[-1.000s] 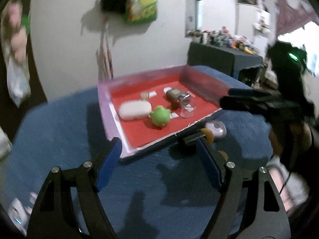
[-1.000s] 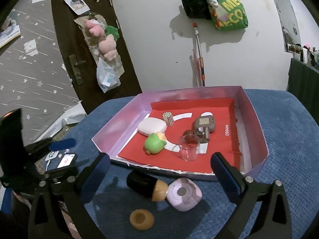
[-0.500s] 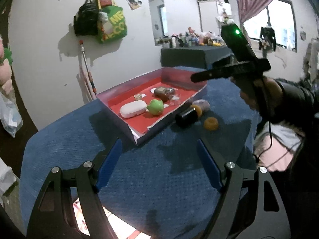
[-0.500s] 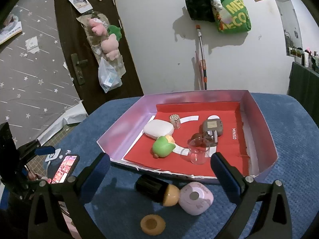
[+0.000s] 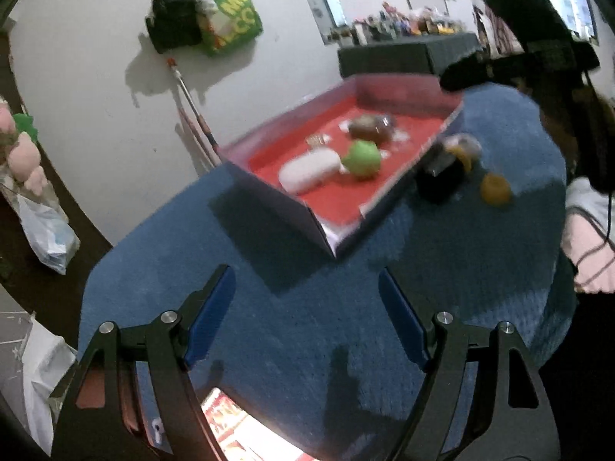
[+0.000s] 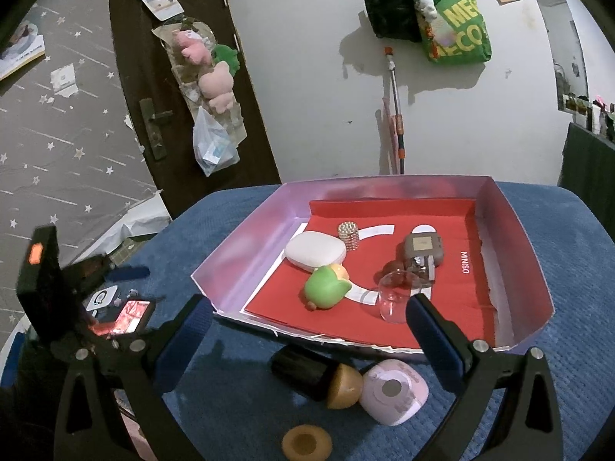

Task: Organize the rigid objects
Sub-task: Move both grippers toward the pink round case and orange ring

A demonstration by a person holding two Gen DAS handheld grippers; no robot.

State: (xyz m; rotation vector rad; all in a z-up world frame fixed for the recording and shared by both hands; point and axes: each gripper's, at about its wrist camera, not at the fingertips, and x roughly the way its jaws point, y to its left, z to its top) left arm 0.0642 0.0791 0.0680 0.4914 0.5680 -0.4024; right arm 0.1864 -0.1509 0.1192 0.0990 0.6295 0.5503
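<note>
A black cylinder with a tan cap (image 6: pixel 317 375), a pink rounded cube (image 6: pixel 396 391) touching it and a tan round piece (image 6: pixel 306 442) lie on the blue cloth (image 6: pixel 230 403) at the lower centre of the right wrist view, just outside the tray's (image 6: pixel 238 257) near edge. Inside the tray, at the frame's centre, sit a white oval case (image 6: pixel 315 250), a green toy (image 6: pixel 326 288), a clear cup (image 6: pixel 396 299) and a grey device (image 6: pixel 423 247). The right gripper (image 6: pixel 307 330) is spread wide and empty above them. The left gripper (image 5: pixel 307 319) is likewise released, over bare cloth in the lower part of its blurred view.
</note>
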